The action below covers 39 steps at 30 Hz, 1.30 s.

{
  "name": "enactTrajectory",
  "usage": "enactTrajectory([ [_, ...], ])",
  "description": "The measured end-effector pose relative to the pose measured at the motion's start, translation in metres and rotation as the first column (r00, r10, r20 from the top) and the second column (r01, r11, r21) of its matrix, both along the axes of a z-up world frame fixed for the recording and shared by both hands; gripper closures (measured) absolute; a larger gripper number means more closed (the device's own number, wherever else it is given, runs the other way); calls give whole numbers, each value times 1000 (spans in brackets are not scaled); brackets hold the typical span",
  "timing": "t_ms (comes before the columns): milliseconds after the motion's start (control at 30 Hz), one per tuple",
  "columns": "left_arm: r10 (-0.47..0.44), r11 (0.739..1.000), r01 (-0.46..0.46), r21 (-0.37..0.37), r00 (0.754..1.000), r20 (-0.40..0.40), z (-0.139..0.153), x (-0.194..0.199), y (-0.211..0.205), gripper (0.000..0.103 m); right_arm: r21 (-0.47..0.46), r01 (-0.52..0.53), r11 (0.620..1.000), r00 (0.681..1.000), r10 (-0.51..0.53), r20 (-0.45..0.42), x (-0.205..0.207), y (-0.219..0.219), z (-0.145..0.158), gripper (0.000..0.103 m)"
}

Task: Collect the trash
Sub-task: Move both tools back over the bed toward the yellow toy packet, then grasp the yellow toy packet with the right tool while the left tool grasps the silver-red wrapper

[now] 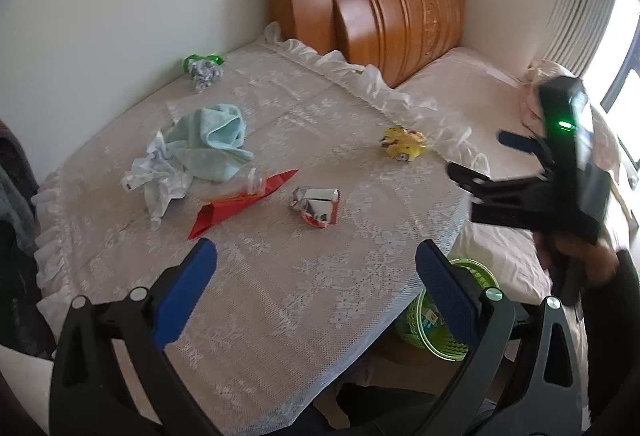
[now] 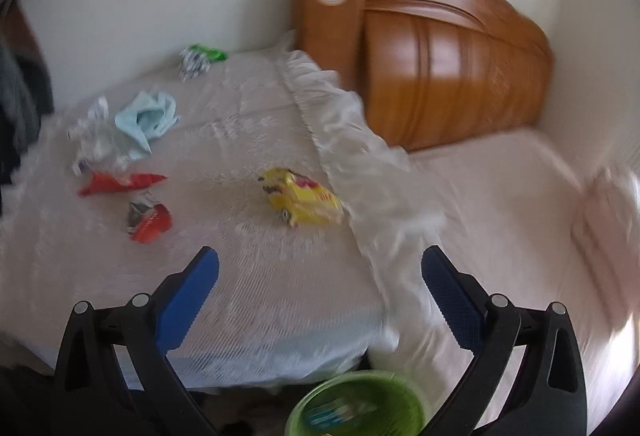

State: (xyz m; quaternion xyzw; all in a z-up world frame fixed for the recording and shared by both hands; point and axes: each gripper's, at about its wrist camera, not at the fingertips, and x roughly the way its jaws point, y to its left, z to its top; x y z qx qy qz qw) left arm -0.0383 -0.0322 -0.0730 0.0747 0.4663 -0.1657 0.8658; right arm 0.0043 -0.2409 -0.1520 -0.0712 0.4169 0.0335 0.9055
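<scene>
We noted a lace-covered table (image 1: 280,276) with a frilled edge, beside a pink bed (image 1: 472,88). Trash lay on the lace: crumpled white paper (image 1: 154,180) touching a soft blue cloth (image 1: 212,140), a flat red wrapper (image 1: 240,204), crushed foil (image 1: 316,206), a yellow packet (image 1: 402,144). A green mesh basket (image 1: 444,332) sat below. Left gripper (image 1: 316,276) and right gripper (image 2: 320,276) both stood wide apart, holding nothing.

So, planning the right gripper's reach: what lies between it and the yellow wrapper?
Only bare lace cloth lies between the right hand-held gripper and the yellow wrapper, seen in the right wrist view.
</scene>
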Motion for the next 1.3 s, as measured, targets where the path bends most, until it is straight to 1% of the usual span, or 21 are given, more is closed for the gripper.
enactTrajectory([
  [100,32,999,-32,5,999,-6,0,1,4,8,-39,-71,997,998,71,-4,28,10,-11,3],
  [200,66,998,-66,10,998,-17,-2,2,8,8,-42,-106,993,994,106,-21,55,15,-23,3],
  [267,90,996,-90,14,996,-27,-3,4,12,8,-63,-119,991,993,117,-34,68,18,-31,3],
  [300,97,995,-96,15,995,-30,-4,5,13,8,-73,-126,989,991,123,-45,75,18,-36,6],
  [367,114,993,-114,19,993,-39,-5,7,15,8,-68,-142,988,987,136,-80,86,18,-44,16],
  [433,127,992,-126,23,991,-47,-6,9,16,8,-54,-156,986,982,149,-116,92,17,-50,35],
  [467,134,991,-133,23,990,-53,-7,10,17,8,-48,-160,986,980,153,-124,93,17,-52,39],
  [533,139,990,-138,21,988,-62,-9,13,17,8,-39,-166,985,978,160,-134,93,16,-54,57],
  [633,142,990,-141,19,987,-81,-14,18,16,8,-18,-161,987,977,157,-144,92,12,-56,75],
  [667,139,990,-138,19,986,-89,-17,20,15,8,-1,-157,988,977,155,-148,92,11,-56,77],
  [833,109,994,-107,24,989,-105,-25,28,7,8,47,-116,992,984,121,-132,87,3,-47,80],
  [1000,83,996,-84,-4,988,-126,-41,47,-3,8,108,-54,993,994,64,-88,70,-6,-24,80],
  [1100,89,995,-93,-18,983,-163,-55,63,-9,8,151,-14,988,999,21,-45,51,-13,-3,80],
  [1167,106,993,-113,-30,975,-194,-66,75,-15,11,171,12,985,1000,-8,-24,39,-17,7,80],
  [1200,113,992,-122,-34,973,-202,-70,80,-18,11,183,28,983,1000,-26,-10,30,-18,13,80],
  [1267,134,989,-143,-29,969,-206,-79,89,-24,12,200,48,979,999,-50,4,15,-22,19,80],
  [1300,137,989,-144,-21,970,-200,-82,93,-29,15,210,60,976,998,-62,6,6,-23,22,80],
])
